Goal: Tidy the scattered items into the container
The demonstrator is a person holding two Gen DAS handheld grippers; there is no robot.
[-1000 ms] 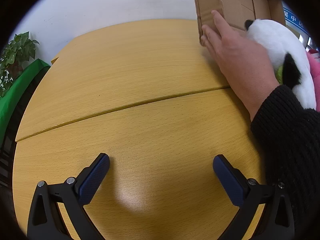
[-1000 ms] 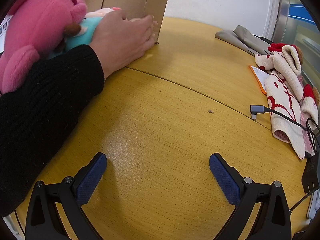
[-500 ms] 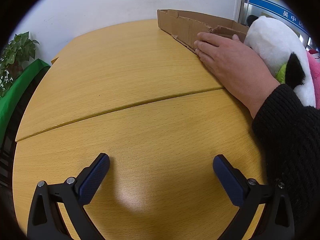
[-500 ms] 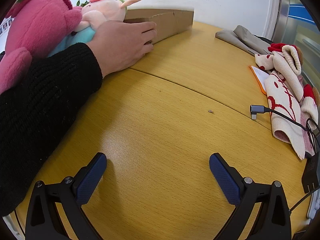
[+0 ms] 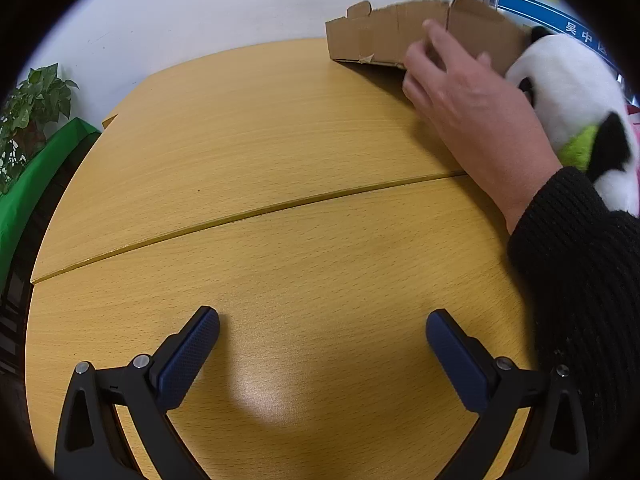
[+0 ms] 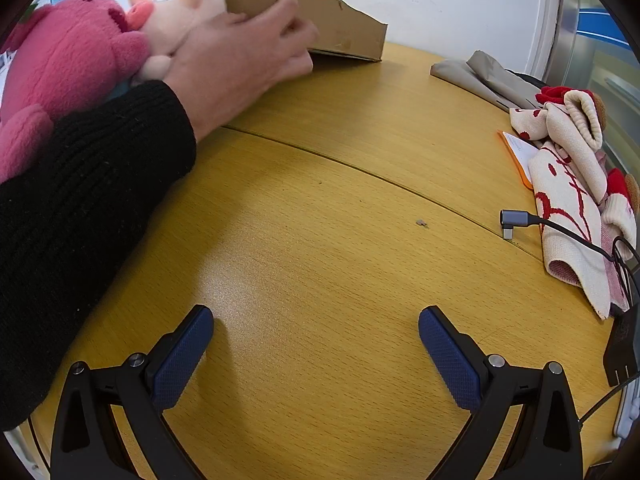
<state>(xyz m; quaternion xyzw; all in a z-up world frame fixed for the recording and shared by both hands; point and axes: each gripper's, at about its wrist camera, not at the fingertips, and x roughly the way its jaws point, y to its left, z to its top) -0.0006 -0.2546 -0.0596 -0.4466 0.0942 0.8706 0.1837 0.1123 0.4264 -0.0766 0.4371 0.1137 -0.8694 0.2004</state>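
Cardboard box (image 5: 404, 38) held by a bare hand (image 5: 460, 96) at the far edge of the worktop (image 5: 280, 160).

The brown box, torn along its rim, is seen at one o'clock in the left view, with a panda plush (image 5: 576, 112) just beside it at two o'clock. A pink plush (image 6: 68, 64) and a peach doll (image 6: 184, 8) are pressed against it. The left hand-held gripper (image 5: 322, 344) and right hand-held gripper (image 6: 316, 340) are spread wide, nothing gripped.
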